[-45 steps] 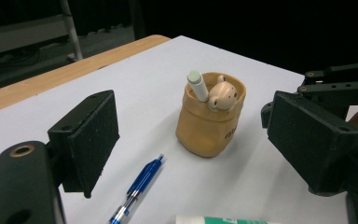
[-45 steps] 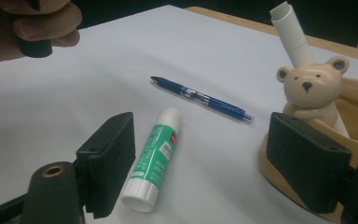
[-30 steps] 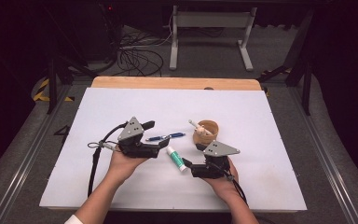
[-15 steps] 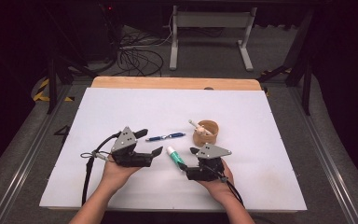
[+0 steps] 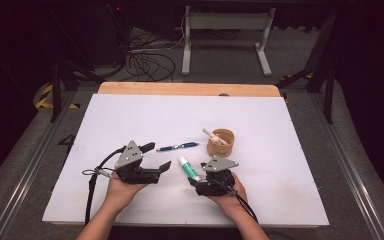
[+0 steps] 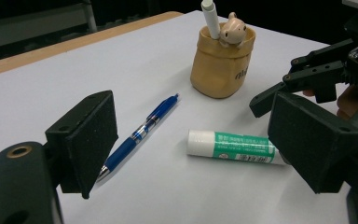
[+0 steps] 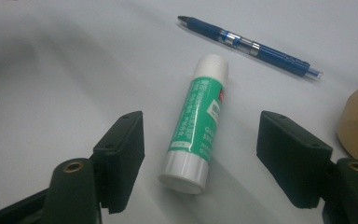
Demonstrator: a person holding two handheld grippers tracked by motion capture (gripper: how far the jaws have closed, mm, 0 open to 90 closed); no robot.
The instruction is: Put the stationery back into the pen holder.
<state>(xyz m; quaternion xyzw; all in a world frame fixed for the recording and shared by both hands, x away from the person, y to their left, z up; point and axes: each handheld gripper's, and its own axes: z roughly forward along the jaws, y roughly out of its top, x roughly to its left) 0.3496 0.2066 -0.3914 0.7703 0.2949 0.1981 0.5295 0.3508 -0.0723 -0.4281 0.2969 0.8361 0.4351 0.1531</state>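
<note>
While my right gripper (image 7: 200, 154) straddles the glue stick (image 7: 196, 121), its jaws have just been closing but the pads aren't touching it, I think. Stick lies flat near the table's (image 5: 130, 110) front edge, about mid-width. Left gripper (image 5: 157, 156) hovers wide open beside the blue pen (image 6: 140, 133).

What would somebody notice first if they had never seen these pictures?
Probably the green and white glue stick, lying on the white table between the open fingers of the right gripper, which have just been closing in without touching it. Next, the tan cup just beyond it, with a little animal figure on its rim and a white stick poking out, and the blue pen lying to the cup's left.
</note>
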